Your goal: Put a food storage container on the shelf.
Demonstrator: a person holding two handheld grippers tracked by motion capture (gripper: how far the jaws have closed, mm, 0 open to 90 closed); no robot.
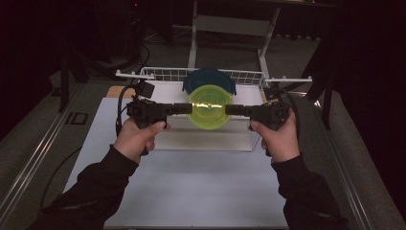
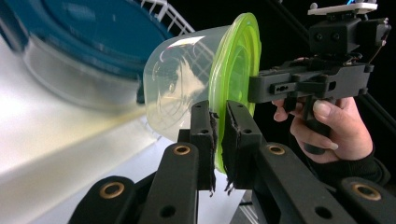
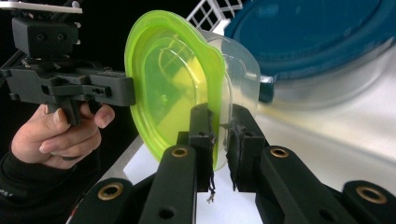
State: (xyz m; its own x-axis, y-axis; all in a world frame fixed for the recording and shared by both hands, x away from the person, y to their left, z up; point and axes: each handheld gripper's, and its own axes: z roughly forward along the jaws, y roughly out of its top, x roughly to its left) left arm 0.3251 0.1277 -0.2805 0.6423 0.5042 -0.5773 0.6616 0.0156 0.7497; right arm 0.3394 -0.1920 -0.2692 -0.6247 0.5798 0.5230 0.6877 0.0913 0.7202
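Clear plastic tub with lime-green lid held by its rim between two grippers, above the wire rack.

From left to right in the high view: the left gripper [image 1: 184, 109] was clamped on the left edge of the round lime-green lid [image 1: 209, 106], its black jaws seen pinched on the lid rim in the left gripper view [image 2: 219, 140]. The clear plastic tub [image 2: 180, 84] was held tipped on its side, lid facing the person, off the surface and in front of a larger round container with a dark blue lid [image 1: 209, 79] in the white wire rack [image 1: 158, 73]. The right gripper [image 1: 233, 109] was clamped on the opposite rim of the lid [image 3: 175, 79], jaws likewise pinched on it [image 3: 220, 137].
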